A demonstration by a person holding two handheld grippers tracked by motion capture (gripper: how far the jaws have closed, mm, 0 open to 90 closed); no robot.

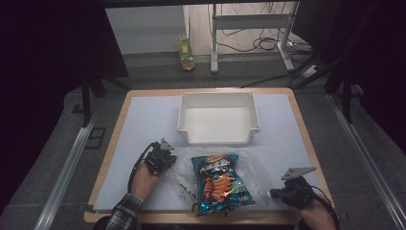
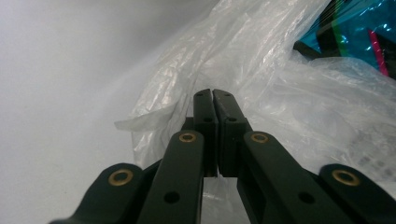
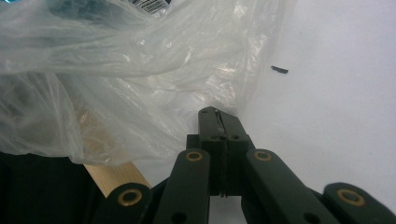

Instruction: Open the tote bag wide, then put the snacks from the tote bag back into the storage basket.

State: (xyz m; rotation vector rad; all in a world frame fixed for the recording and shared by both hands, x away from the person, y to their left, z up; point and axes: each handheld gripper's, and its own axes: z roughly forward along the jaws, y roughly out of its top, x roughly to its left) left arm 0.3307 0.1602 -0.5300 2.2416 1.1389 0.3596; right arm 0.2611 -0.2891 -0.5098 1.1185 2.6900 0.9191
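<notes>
The clear bag (image 1: 249, 167) is thin, soft film that crumples and slides under any pull, so it likely handles best pinched at its loose edges on opposite sides and kept taut. The chip packet (image 1: 221, 184) inside looks light and crushable, best left unsqueezed. The bag lies on the worktop (image 1: 143, 124) near its front edge, between the two hands and in front of the white bin (image 1: 218, 136). Its film is wrinkled and see-through, and the packet is blue with orange chips printed on it. The left claw (image 2: 212, 92) has its jaws together at the bag's left edge, film bunched round the tips, seemingly pinching it. The right claw (image 3: 218, 112) is closed too, a sliver of film caught between its jaws at the bag's right side.
</notes>
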